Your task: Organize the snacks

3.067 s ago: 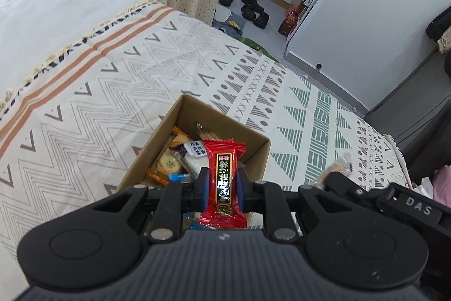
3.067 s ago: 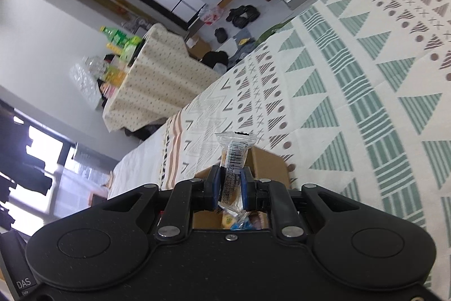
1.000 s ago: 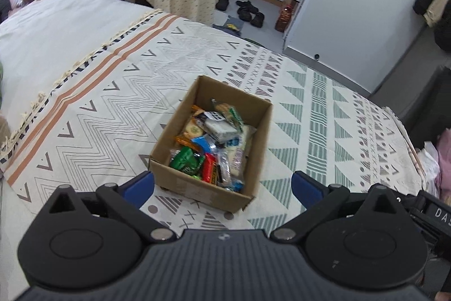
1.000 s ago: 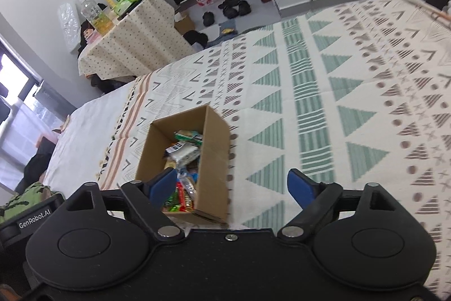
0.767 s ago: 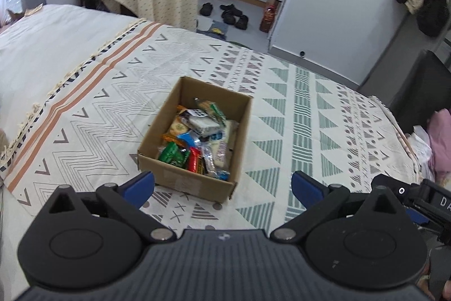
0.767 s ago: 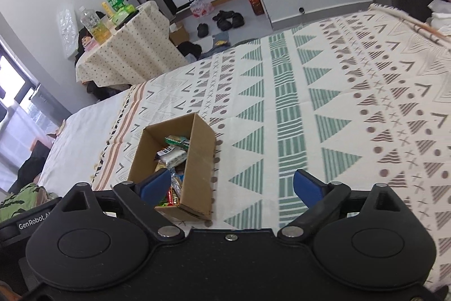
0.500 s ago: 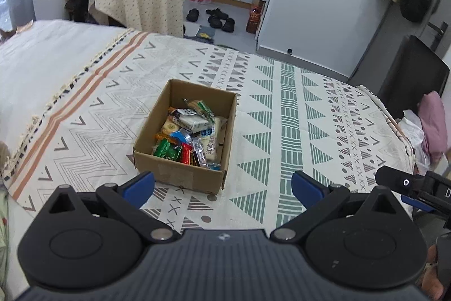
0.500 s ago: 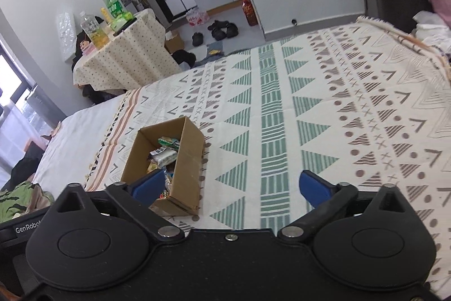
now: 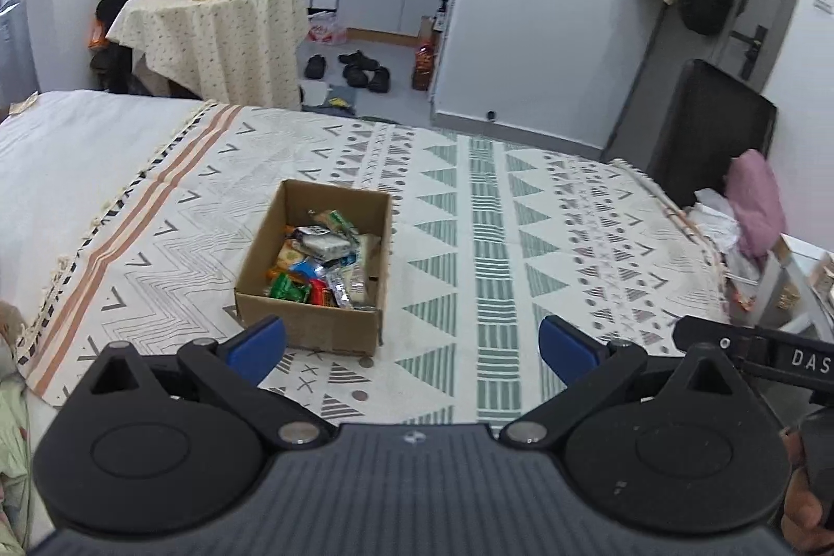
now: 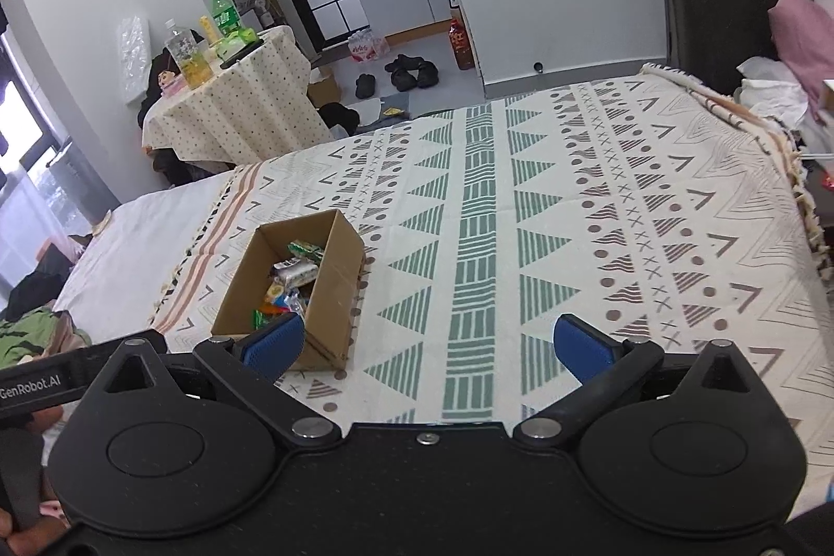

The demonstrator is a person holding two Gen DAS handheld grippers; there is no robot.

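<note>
A brown cardboard box (image 9: 323, 329) sits on the patterned bedspread (image 9: 490, 243), filled with several wrapped snacks (image 9: 318, 267) in green, red, blue and silver. My left gripper (image 9: 412, 347) hovers open well back from the box, nothing between its blue pads. In the right wrist view the same box (image 10: 333, 290) lies at the lower left, snacks (image 10: 289, 280) visible inside. My right gripper (image 10: 427, 345) is open wide and empty, its left pad overlapping the box's near corner in the picture.
A small round table (image 9: 208, 29) with bottles stands beyond the bed. Shoes (image 9: 359, 69) lie on the floor by white cabinets. A black chair (image 9: 714, 128) and pink cloth (image 9: 756, 201) sit off the bed's right edge. The other gripper's body (image 9: 771, 353) shows at the right.
Both grippers, once shut on a snack each, are open and empty. Over the last second both drew back and up from the box, which looks smaller; more of the room shows.
</note>
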